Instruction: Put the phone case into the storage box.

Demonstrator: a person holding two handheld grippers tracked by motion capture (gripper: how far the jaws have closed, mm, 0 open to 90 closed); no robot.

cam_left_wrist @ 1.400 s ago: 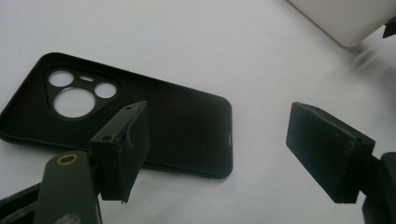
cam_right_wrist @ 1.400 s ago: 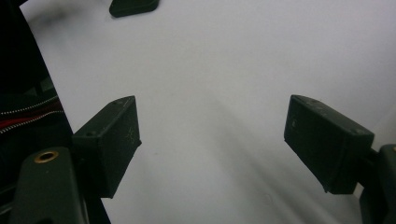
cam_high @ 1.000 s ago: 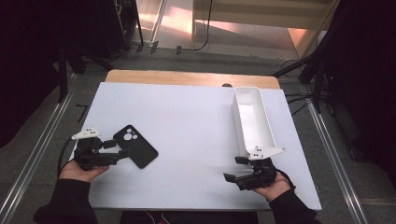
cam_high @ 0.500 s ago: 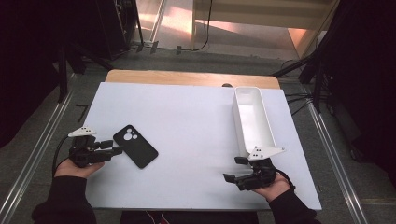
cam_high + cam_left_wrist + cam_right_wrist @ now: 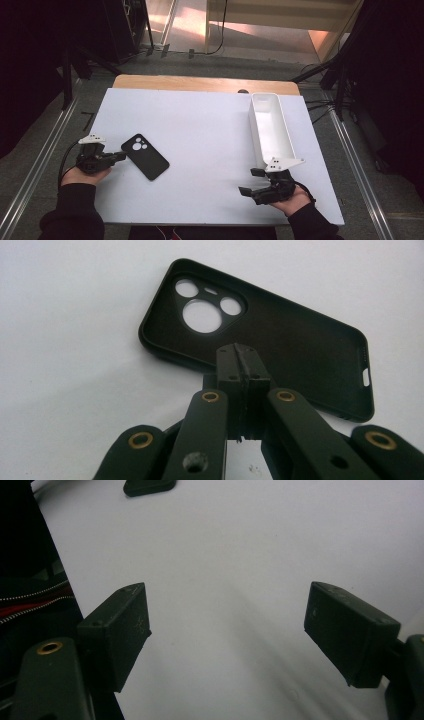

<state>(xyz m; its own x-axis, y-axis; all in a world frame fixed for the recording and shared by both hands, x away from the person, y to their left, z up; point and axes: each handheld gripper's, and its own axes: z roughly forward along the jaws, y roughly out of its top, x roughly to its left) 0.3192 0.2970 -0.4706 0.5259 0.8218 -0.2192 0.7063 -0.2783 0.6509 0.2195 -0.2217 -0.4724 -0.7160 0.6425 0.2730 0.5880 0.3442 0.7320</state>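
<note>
A white table [image 5: 200,130] carries a black phone case [image 5: 145,156] near its left edge, lying flat with the hollow inside facing up and the camera cut-outs at its far end. The left gripper [image 5: 119,156] sits just beside the case at the table's left edge, held in the person's left hand [image 5: 85,172]; in the left gripper view its jaws are pressed together with nothing between them, their tips just short of the case's near long edge. A long white tray [image 5: 280,145] stands along the right edge. The right gripper [image 5: 248,182] rests near the front right corner, just in front of the tray's near end, jaws spread wide apart over bare table
</note>
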